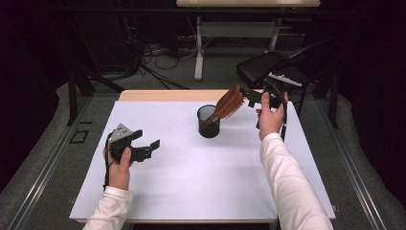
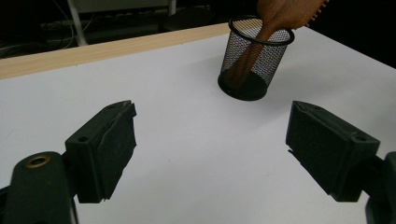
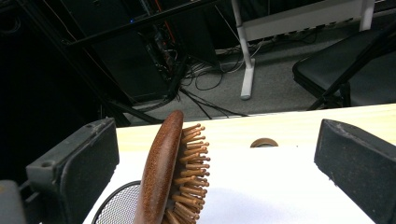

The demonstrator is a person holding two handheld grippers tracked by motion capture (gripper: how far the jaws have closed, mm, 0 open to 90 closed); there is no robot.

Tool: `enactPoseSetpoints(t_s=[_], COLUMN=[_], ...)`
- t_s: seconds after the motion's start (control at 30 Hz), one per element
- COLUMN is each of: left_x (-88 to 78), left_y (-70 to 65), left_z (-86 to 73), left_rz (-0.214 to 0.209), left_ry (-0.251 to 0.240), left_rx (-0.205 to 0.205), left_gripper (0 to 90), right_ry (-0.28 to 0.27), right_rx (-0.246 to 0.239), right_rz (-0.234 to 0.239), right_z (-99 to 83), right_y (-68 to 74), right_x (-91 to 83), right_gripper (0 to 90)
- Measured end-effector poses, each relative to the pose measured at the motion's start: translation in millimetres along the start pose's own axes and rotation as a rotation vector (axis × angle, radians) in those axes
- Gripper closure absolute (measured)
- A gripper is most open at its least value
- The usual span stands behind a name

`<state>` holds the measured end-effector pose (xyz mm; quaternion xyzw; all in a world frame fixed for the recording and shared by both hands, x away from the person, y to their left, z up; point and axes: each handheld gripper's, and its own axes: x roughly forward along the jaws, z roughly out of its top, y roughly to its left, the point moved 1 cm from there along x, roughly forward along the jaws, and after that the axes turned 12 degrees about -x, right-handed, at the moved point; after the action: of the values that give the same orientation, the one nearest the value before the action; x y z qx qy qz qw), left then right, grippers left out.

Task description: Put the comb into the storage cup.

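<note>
A wooden hairbrush (image 1: pixel 229 103) stands handle-down in a black mesh cup (image 1: pixel 208 121) and leans right, its head sticking out above the rim. My right gripper (image 1: pixel 252 98) is held up at the brush head with its jaws wide apart. In the right gripper view the brush (image 3: pixel 161 172) stands between the open jaws (image 3: pixel 219 140), close to the left one, and neither pad presses on it; the cup's rim (image 3: pixel 116 205) shows below. My left gripper (image 1: pixel 149 149) hovers open over the white table left of the cup. Its own view (image 2: pixel 212 144) shows the cup (image 2: pixel 254 60) and brush handle (image 2: pixel 275 14) ahead.
The white tabletop (image 1: pixel 191 172) has a wooden strip (image 1: pixel 167 95) along its far edge. A black chair (image 1: pixel 270 67) stands behind the table at the right, and cables (image 1: pixel 163 57) lie on the floor beyond. A round hole (image 3: pixel 264 142) sits in the wooden strip.
</note>
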<state>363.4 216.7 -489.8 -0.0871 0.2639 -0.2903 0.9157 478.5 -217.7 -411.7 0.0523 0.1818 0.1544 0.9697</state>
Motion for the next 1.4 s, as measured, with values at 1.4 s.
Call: enactPoseSetpoints(t_s=[1.4], left_x=[-10.7], left_y=[0.2], left_z=[8.6], left_rz=[-0.033], left_ry=[-0.03], left_rx=[-0.036], left_gripper=[16.1], right_ry=[0.02], right_rx=[-0.204], right_rz=[0.157], right_z=[-10.7], right_y=[14.6], right_x=[-75.3], right_gripper=[0.0])
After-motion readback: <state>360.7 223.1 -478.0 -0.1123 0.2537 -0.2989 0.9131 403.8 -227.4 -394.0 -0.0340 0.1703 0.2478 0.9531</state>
